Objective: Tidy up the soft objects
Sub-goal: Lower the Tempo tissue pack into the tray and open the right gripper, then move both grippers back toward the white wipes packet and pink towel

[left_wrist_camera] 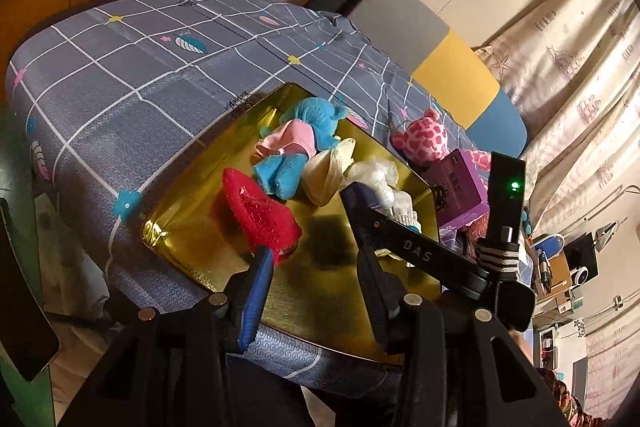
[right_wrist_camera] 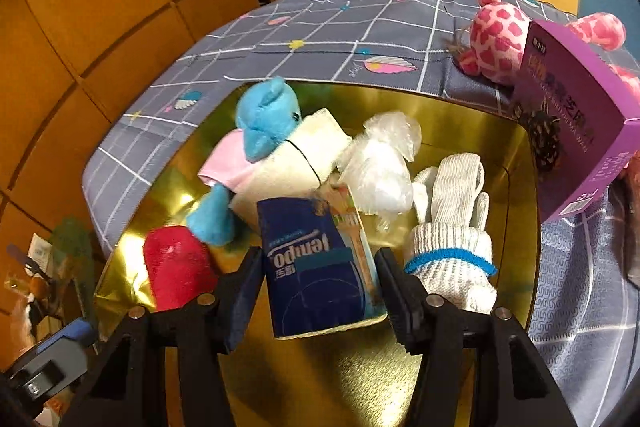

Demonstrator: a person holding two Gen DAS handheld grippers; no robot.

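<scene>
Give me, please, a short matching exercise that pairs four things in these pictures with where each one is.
Things:
1. tissue pack
2. white knitted gloves
3. pink spotted plush
4. red plush

Places:
A. on the checked cloth, outside the gold tray
B. between the right gripper fingers
C. in the tray, at its right side
D. in the tray, at its left near corner

Pairs: 1-B, 2-C, 3-A, 4-D
</scene>
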